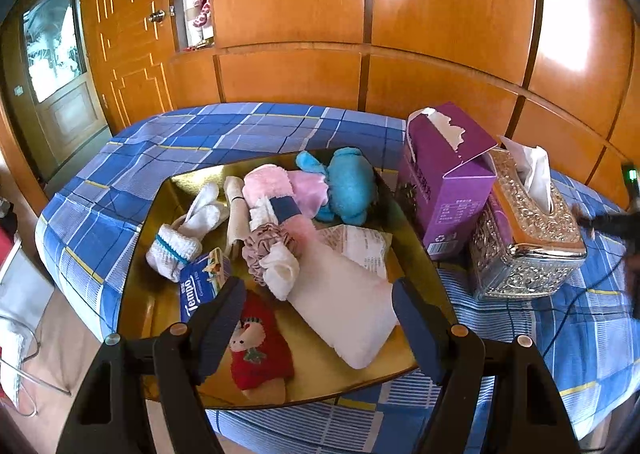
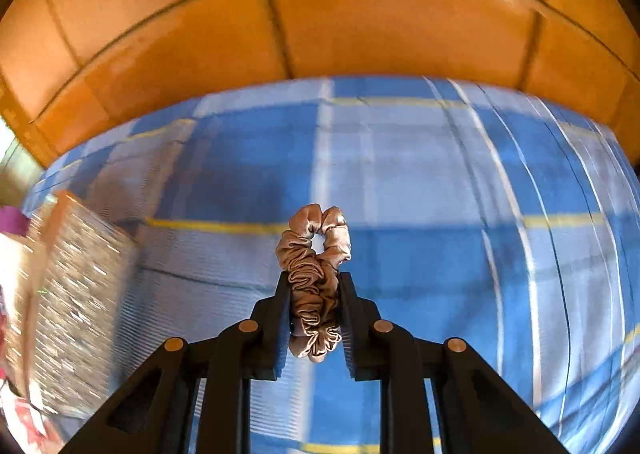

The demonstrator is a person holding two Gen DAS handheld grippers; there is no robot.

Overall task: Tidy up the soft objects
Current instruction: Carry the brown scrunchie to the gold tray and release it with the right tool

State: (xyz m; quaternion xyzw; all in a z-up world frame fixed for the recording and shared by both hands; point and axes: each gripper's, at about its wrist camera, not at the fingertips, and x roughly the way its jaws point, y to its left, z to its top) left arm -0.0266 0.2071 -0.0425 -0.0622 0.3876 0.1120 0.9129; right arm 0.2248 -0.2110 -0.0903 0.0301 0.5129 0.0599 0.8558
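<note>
The gold tray (image 1: 152,294) is crowded: white sock (image 1: 344,314), red sock (image 1: 260,350), blue plush (image 1: 350,186) and tissue pack (image 1: 204,286) leave only bare strips along its left and near rims. Right of the tray, the purple box (image 1: 448,182) and silver tissue holder (image 1: 524,246) form a wall. Beyond the tray, the plaid cloth (image 1: 224,130) lies open to the wood panels (image 1: 288,78).

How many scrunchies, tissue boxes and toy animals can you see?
Scrunchies: 2, one in the right gripper, one on the gold tray.
Tissue boxes: 2, purple and silver.
Toy animals: 1, blue plush.
Total: 5.
</note>
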